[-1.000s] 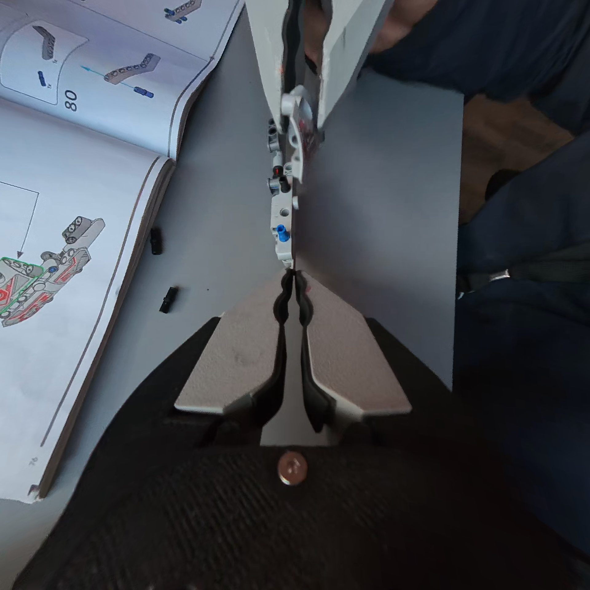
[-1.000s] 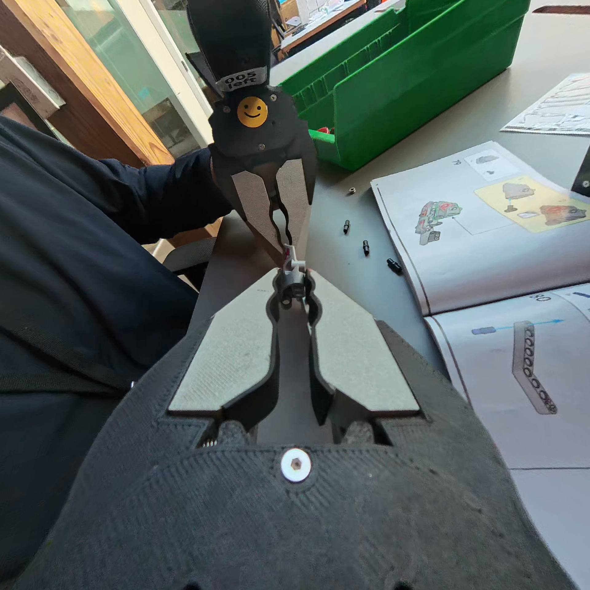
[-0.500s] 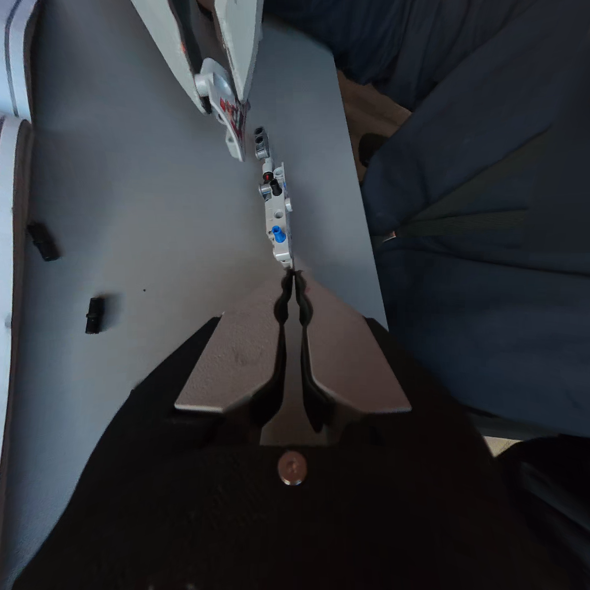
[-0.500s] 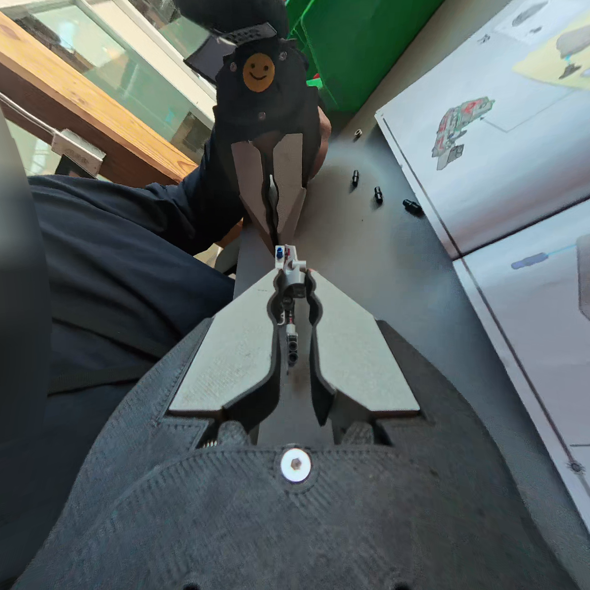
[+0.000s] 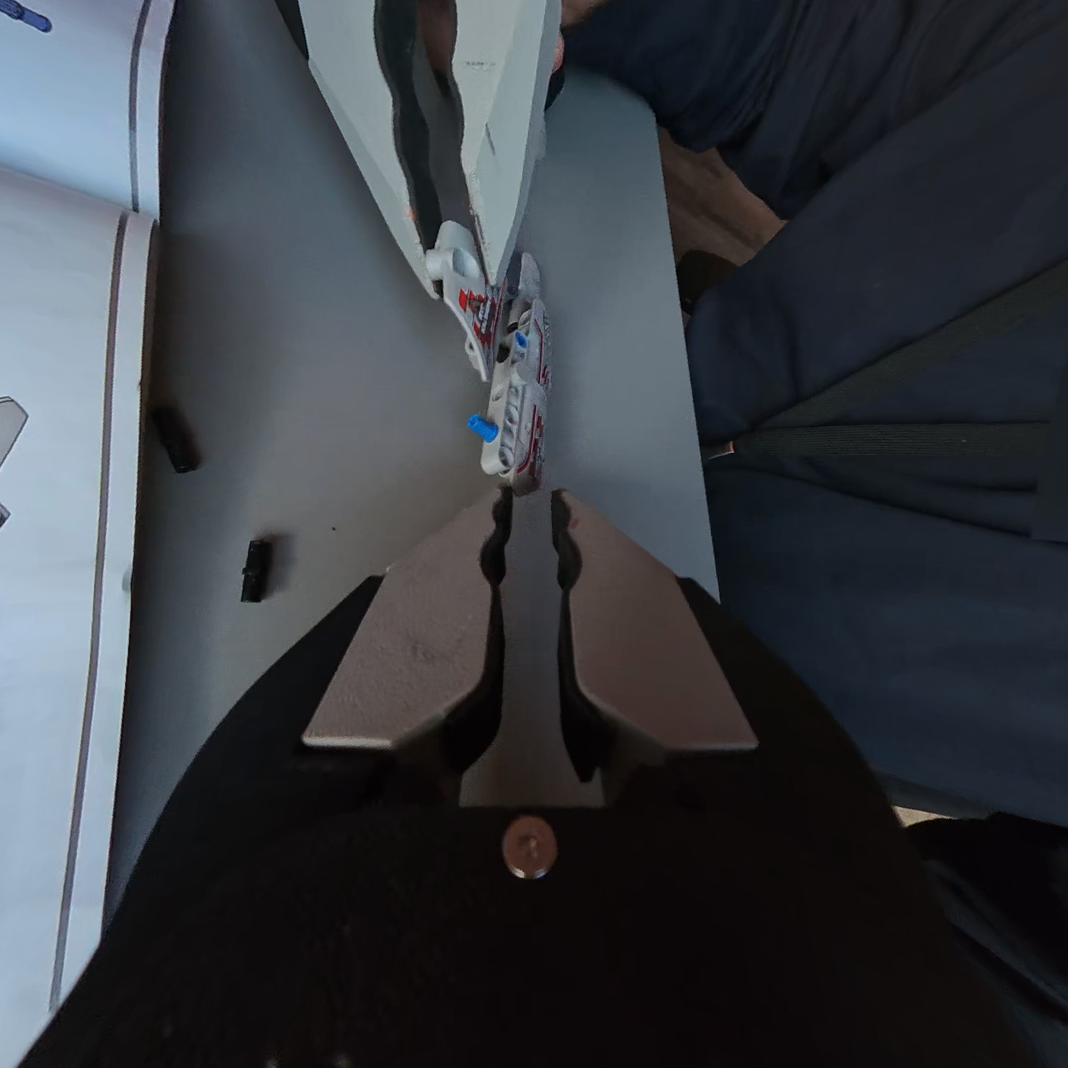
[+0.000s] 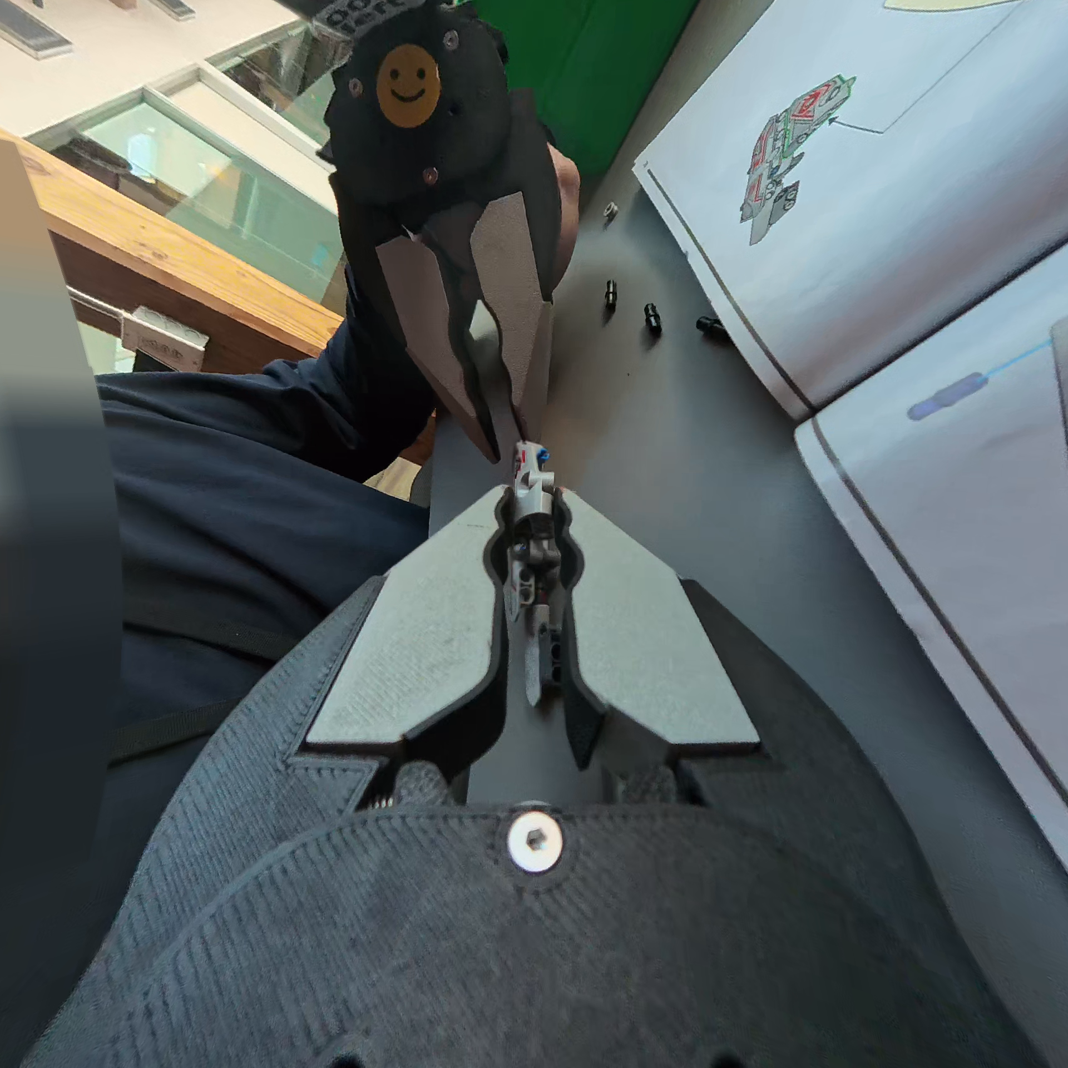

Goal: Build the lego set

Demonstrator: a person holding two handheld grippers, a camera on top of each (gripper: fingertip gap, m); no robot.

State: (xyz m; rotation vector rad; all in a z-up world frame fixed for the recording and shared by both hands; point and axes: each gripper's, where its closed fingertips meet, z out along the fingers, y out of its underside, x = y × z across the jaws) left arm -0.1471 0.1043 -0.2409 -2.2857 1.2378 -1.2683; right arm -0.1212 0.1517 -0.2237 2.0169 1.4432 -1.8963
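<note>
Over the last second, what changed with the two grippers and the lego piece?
The left gripper let go: its fingers, shut on the lego assembly's end a second ago, now stand apart just clear of it. The right gripper keeps its grip and carries the assembly alone. The black pins and instruction booklet lie where they were on the table.

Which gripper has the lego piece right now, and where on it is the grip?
The right gripper holds the grey lego assembly, clamped around its middle, blue-pin end sticking out. The left gripper is open at its far tip, holding nothing.
</note>
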